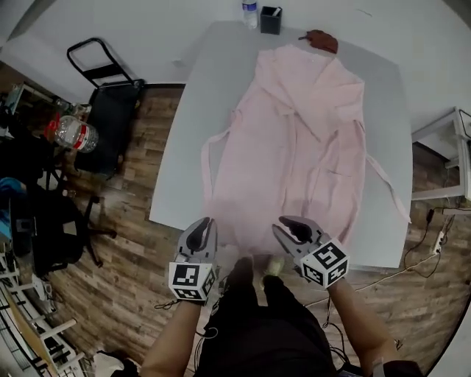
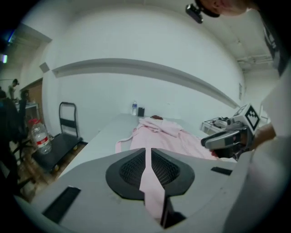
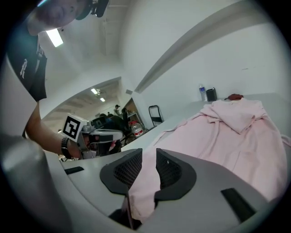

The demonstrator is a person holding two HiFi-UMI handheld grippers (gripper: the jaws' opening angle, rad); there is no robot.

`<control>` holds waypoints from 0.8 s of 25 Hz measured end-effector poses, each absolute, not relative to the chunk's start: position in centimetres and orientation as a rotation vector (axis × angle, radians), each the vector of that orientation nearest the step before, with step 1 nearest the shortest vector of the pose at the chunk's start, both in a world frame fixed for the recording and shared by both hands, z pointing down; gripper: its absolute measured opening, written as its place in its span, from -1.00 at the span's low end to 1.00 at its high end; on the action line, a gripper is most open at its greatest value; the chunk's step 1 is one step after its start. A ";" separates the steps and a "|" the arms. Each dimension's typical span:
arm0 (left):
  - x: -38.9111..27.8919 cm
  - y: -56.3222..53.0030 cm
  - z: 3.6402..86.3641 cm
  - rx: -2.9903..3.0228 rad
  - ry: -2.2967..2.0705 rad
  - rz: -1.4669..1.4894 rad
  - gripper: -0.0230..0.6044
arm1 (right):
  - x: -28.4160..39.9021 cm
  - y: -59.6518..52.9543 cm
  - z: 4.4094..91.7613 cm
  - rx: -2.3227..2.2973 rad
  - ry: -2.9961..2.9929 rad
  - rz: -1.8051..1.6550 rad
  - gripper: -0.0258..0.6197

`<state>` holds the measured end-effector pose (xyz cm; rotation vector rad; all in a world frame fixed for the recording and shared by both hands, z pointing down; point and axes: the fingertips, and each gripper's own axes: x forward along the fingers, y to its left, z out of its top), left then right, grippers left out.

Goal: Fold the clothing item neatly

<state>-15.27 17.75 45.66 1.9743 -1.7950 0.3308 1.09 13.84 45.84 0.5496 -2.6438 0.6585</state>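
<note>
Both tongs are clamped on pink cloth at the tabletop's (image 1: pixel 190 125) near edge. The left tongs (image 2: pixel 146 164) pinch only a thin flat strip of hem. The right tongs (image 3: pixel 148 169) bite a thicker bunched wad of it, with the pads standing a bit wider. Neither pair is empty.

Risks from here, as I judge them:
- The left bite is shallow, so a quick lift or pull toward the tabletop's far end could slide the hem out.
- The grips are uneven, thin on one side and bunched on the other, so the fold line may come out crooked or carry a crease.
- The ties (image 1: pixel 384 182) are loose. One trails off the tabletop's right side and one loops near its left edge. They could drag, snag on the edge, or get trapped inside the fold.
- A brown thing (image 1: pixel 321 40), a bottle (image 1: pixel 250 10) and a black cup (image 1: pixel 271 20) sit at the tabletop's far end. A long sweep with the hem could knock them.

The robe (image 1: pixel 294 132) lies lengthwise down the tabletop, with its collar at the far end and its hem at the near edge. It is spread mostly flat. It is pale pink, thin and soft-looking, with light wrinkles and a rumpled lapel area. It looks limp enough to sag between the two grips. No fold is made yet.
</note>
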 end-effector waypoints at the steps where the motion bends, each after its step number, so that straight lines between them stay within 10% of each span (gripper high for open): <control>1: -16.4 18.2 47.0 1.904 -1.813 0.318 -0.80 | 2.4 13.4 46.1 0.587 -2.631 0.654 -0.62; 8: -21.1 19.2 52.1 1.731 -1.853 0.303 -0.80 | 8.6 13.1 47.1 0.749 -2.534 0.596 -0.62; 20: -19.6 22.2 52.7 1.874 -1.769 0.216 -0.80 | -11.1 16.6 49.5 0.484 -2.657 0.517 -0.62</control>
